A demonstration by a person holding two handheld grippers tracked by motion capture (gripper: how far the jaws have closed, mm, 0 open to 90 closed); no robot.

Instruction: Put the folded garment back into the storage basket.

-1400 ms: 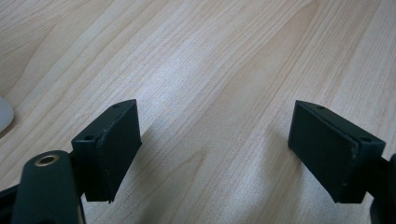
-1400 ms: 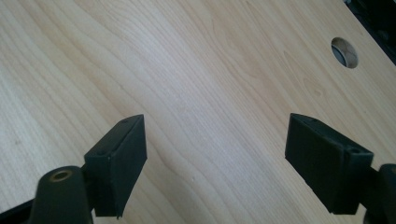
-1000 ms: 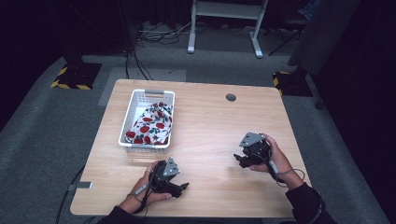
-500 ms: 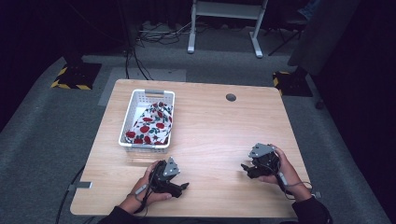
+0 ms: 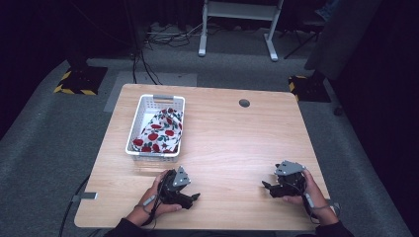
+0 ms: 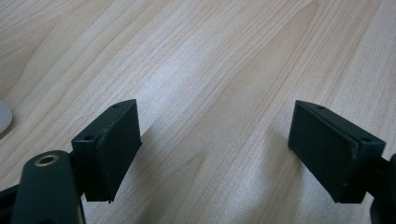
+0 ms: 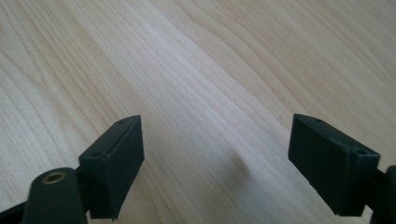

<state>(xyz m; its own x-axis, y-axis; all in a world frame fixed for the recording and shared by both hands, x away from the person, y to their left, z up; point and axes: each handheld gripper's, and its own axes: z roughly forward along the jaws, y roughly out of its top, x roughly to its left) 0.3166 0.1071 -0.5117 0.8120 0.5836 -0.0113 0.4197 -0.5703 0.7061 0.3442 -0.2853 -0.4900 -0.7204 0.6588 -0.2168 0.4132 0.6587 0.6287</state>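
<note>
A white basket (image 5: 140, 121) stands at the table's left, holding a white cloth with red cherries (image 5: 160, 131). My left gripper (image 5: 195, 197) rests low near the table's front edge, right of and below the basket; in the left gripper view it (image 6: 215, 149) is open, jaws wide apart over bare wood. My right gripper (image 5: 266, 185) sits low at the front right, pointing left; in the right gripper view it (image 7: 215, 151) is open too, with nothing between its jaws.
The light wooden table (image 5: 232, 143) has a round cable hole (image 5: 244, 103) near its back edge. A white frame stand (image 5: 237, 19) is on the floor behind the table. Yellow-black marked blocks (image 5: 81, 79) lie on the grey floor.
My right gripper has moved toward the front edge of the table and lower. The left gripper has stayed in place.
</note>
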